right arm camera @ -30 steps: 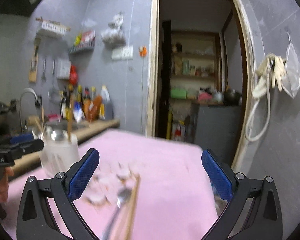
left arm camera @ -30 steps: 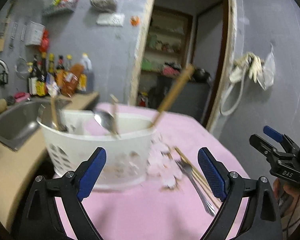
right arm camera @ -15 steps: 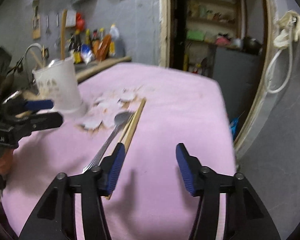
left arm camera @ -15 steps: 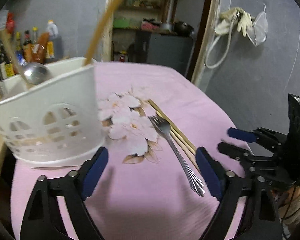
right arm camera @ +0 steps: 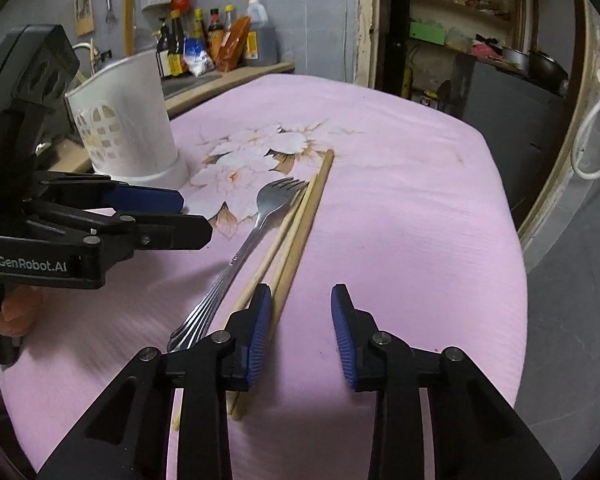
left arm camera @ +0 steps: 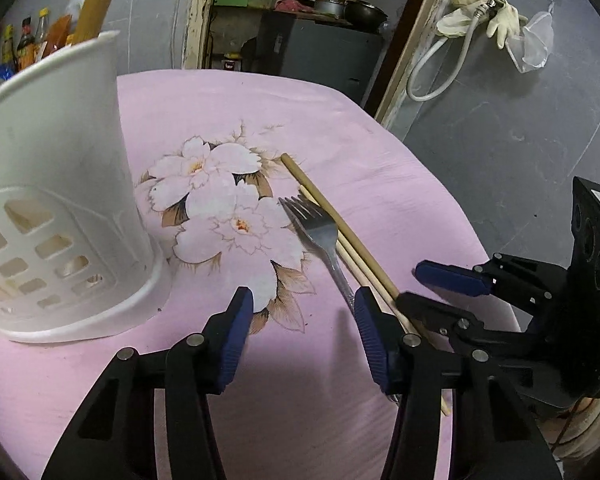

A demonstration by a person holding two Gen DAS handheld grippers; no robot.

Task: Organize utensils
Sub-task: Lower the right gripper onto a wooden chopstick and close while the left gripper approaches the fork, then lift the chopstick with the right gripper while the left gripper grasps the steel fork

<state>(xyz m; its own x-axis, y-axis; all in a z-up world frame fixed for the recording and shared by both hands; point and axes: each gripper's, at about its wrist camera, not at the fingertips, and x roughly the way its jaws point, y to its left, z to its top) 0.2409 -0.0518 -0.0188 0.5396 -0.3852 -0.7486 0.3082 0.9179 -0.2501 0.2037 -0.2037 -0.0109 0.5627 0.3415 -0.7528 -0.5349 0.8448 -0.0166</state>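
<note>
A metal fork (left arm camera: 318, 236) (right arm camera: 256, 220) lies on the pink flowered tablecloth (left arm camera: 300, 120) (right arm camera: 400, 200) beside wooden chopsticks (left arm camera: 340, 228) (right arm camera: 300, 220). A white slotted utensil holder (left arm camera: 56, 200) (right arm camera: 128, 124) stands at the left and holds a wooden handle (left arm camera: 96, 0). My left gripper (left arm camera: 304, 312) (right arm camera: 184, 216) is open and empty, low over the cloth left of the fork handle. My right gripper (right arm camera: 298, 312) (left arm camera: 420, 284) is open and empty, its left pad by the near ends of the chopsticks.
A counter with sauce bottles (right arm camera: 216, 48) and a sink lies behind the holder. A doorway with shelves (right arm camera: 460, 40) and a dark cabinet (left arm camera: 320, 56) is at the back. A hose and gloves (left arm camera: 480, 20) hang on the grey wall to the right.
Both grippers have come down and forward toward the cloth and narrowed their opening. The holder has shifted to the left of the left wrist view; the fork and chopsticks look nearer.
</note>
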